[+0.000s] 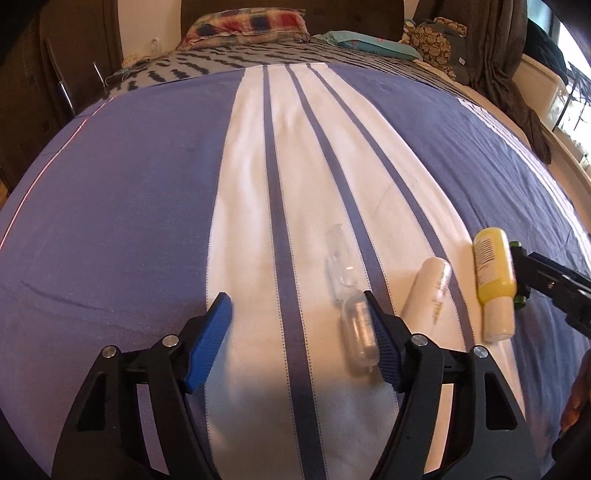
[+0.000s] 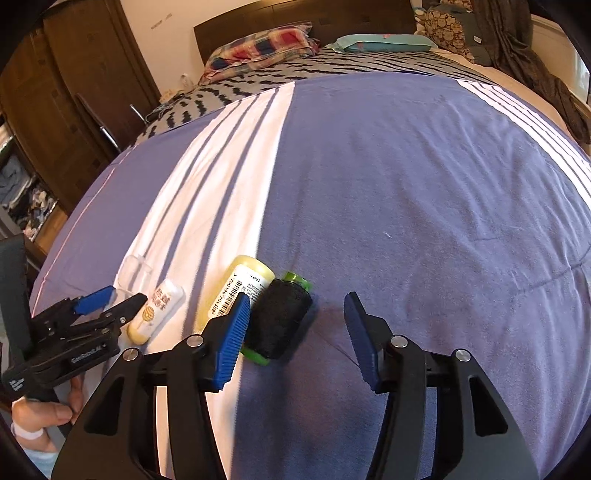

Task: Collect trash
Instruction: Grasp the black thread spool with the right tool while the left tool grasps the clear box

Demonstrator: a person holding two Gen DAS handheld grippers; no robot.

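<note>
The bedspread (image 2: 424,192) is matt woven cloth, faintly creased, blue with white bands. The clear bottle (image 1: 360,330) is see-through plastic with a slight gloss. The yellow bottle (image 1: 493,266) is smooth plastic with a paper label; the white tube (image 1: 430,291) is smooth too. The spool (image 2: 279,317) has fuzzy black thread and glossy green ends. The tongs (image 2: 295,332) have black matt plastic arms, ribbed blue pads (image 2: 231,339) and shiny metal rivets. The headboard (image 2: 303,18) is dark wood.

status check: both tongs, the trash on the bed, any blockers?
Left tongs open, clear vial against one pad. Right tongs open, black spool between pads, touching one. Yellow bottle crowds the spool; white tube loose on bedspread.
</note>
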